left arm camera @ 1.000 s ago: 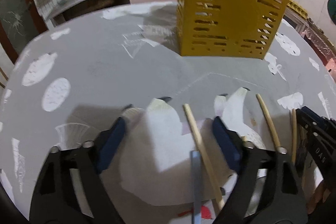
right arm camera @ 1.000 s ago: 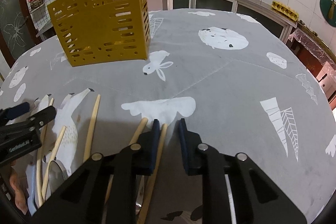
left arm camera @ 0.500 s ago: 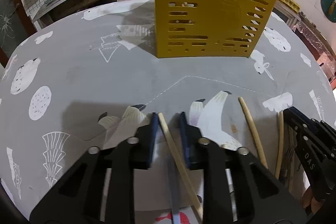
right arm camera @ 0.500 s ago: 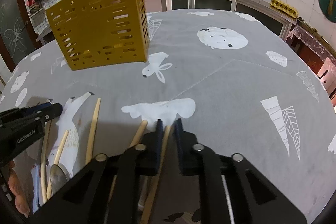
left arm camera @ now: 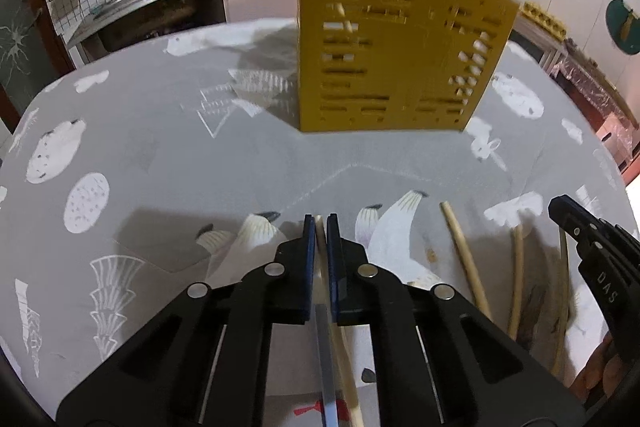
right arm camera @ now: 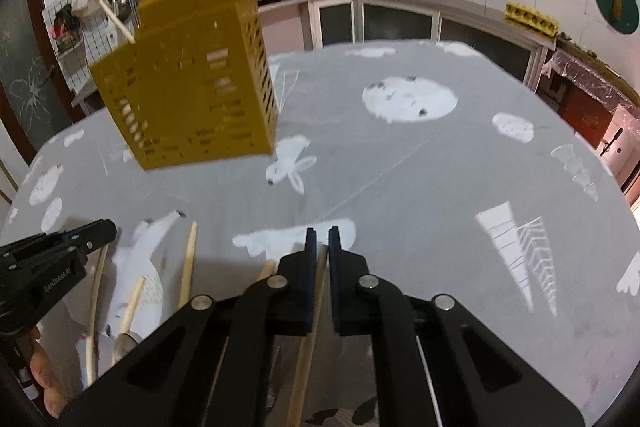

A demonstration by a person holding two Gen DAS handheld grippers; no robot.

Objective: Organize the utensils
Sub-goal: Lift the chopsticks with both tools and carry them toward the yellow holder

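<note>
One chopstick (left arm camera: 320,227) is clamped in the left hand-held gripper (left arm camera: 319,223) and another (right arm camera: 316,291) in the right hand-held gripper (right arm camera: 321,233), jaws just closed, at the counter's (right arm camera: 420,179) near edge; the caddy (left arm camera: 396,55) is seen mid-counter.

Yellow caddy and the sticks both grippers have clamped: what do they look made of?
Yellow caddy: looks like moulded plastic, matte, uniform colour with punched slots. Stick in left gripper and stick in right gripper: pale tan, dull, round; probably wood or bamboo, grain too fine to tell. Tablecloth: printed fabric, creased.
</note>
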